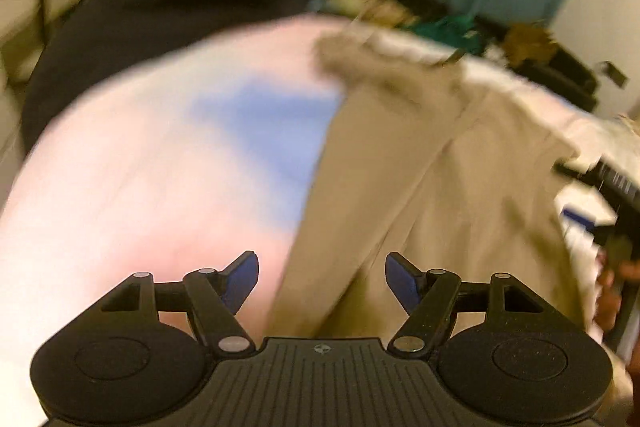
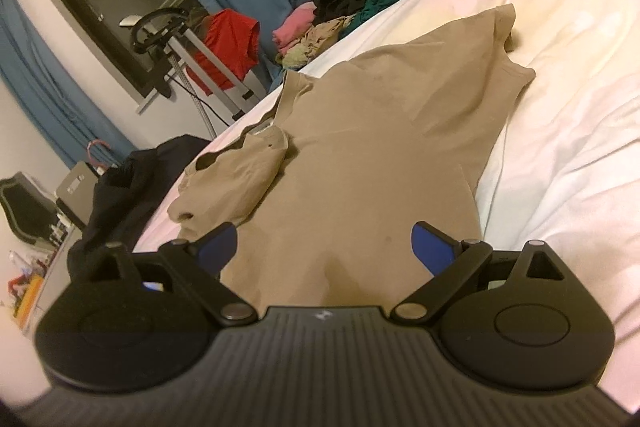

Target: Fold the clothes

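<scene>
Lying spread on the white bed (image 2: 560, 75), the tan shirt (image 2: 380, 155) has 1 sleeve (image 2: 236, 179) folded inward; remaining folds outstanding. Left gripper (image 1: 322, 281) and right gripper (image 2: 325, 253) both gape wide, holding nothing.

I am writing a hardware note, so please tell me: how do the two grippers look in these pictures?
The left gripper and the right gripper look alike. Each has a black ribbed body bearing a small pale logo, two round black discs at the sides, black linkage bars with silver pivot pins, and two blue finger pads. No cables or sleeves can be seen.
</scene>
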`<action>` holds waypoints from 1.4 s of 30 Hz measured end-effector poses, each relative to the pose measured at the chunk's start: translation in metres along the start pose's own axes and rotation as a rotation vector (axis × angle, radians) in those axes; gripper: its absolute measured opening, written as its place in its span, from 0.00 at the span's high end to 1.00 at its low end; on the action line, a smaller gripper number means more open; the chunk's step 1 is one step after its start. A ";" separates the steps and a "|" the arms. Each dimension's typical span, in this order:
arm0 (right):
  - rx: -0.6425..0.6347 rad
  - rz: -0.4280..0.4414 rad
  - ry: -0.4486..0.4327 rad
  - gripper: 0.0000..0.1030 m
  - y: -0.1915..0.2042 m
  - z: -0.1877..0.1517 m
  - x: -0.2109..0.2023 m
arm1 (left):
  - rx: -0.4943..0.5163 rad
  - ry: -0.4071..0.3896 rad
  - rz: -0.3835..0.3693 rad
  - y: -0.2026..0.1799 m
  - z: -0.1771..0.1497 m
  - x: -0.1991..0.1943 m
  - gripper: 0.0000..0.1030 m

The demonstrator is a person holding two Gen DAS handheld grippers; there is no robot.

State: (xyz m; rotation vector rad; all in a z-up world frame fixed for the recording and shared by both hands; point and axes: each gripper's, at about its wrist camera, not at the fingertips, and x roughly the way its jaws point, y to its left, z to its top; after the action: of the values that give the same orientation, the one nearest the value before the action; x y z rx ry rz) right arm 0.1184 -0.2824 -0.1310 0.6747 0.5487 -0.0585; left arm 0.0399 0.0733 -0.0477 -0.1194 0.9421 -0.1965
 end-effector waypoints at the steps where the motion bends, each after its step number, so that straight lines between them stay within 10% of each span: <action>1: -0.007 -0.004 0.002 0.07 0.002 -0.001 -0.002 | -0.024 0.018 0.000 0.010 -0.011 -0.004 0.33; 12: -0.092 -0.037 0.033 0.07 0.018 -0.027 -0.032 | 0.210 0.083 0.011 -0.009 -0.057 -0.005 0.51; 15: -0.128 -0.050 0.048 0.07 0.022 -0.033 -0.034 | 0.261 0.111 0.076 -0.016 -0.058 0.007 0.94; 26: -0.096 -0.024 0.072 0.07 0.019 -0.032 -0.028 | 0.544 -0.155 0.091 -0.061 -0.069 -0.068 0.96; 33: -0.071 -0.003 0.088 0.07 0.018 -0.033 -0.025 | 0.687 -0.122 -0.009 -0.111 -0.092 -0.057 0.99; 42: 0.050 0.198 0.060 0.07 0.011 -0.027 -0.028 | 0.589 -0.069 -0.072 -0.112 -0.101 -0.027 0.99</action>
State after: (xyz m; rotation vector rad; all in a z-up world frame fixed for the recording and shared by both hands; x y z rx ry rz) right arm 0.0844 -0.2609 -0.1275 0.7782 0.5370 0.1342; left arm -0.0707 -0.0321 -0.0645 0.3819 0.7798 -0.5242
